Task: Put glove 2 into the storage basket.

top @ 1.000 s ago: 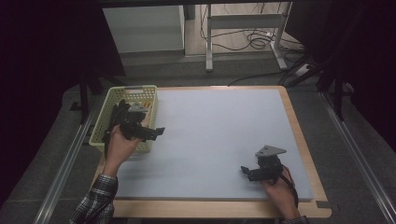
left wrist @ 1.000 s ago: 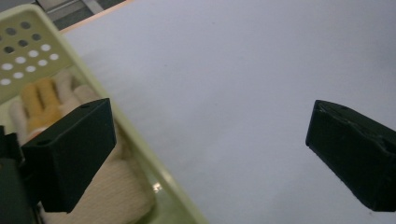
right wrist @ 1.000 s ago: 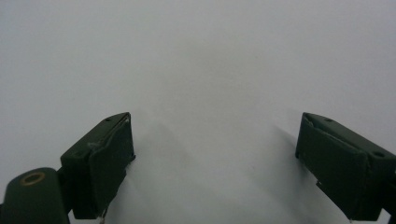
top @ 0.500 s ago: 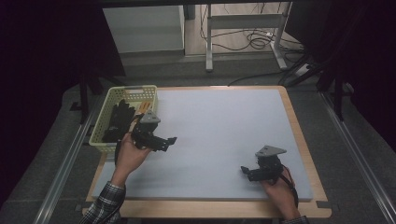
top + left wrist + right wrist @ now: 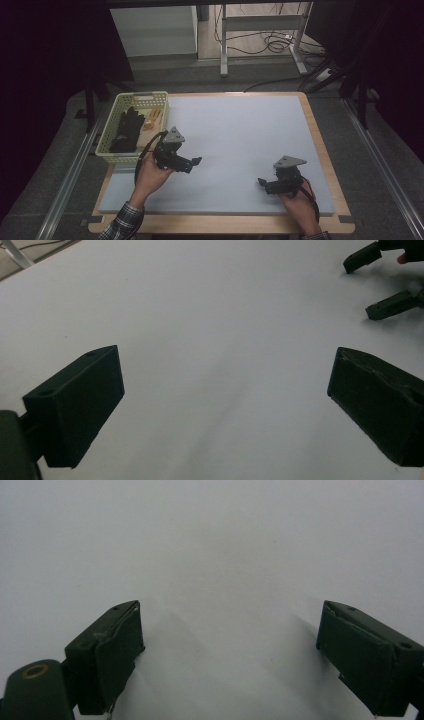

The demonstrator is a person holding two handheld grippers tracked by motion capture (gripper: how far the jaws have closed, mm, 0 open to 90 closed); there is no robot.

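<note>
**A:** So what's going on with the left hand-held gripper (image 5: 196,161)? It's just beside the basket (image 5: 107,136) but nothing's in it.

**B:** Yeah, jaws spread wide and empty, you can see it clearly in the left gripper view (image 5: 225,405), just bare mat (image 5: 200,315) between them. It hovers over the mat near the counter's (image 5: 320,145) left edge, pointing toward the middle. My guess is it's open like that because it's between grabs, nothing to pinch yet.

**A:** And the stuff it'd be working with?

**B:** In the basket at the left edge. A black glove (image 5: 125,131) lying along the middle, and something orange (image 5: 152,118) next to it against the right wall. Can't tell what the orange thing is, too small.

**A:** The right one?

**B:** Right hand-held gripper (image 5: 262,183) sits low near the front right of the mat, also spread, nothing between the jaws in the right gripper view (image 5: 230,650). Looks parked to me, out of the way so the left has the whole middle free. Its 2 jaws also show far off in the left gripper view (image 5: 375,280).

**A:** So the mat's the drop zone?

**B:** I'd say so, it's bare and both point at it.
</note>
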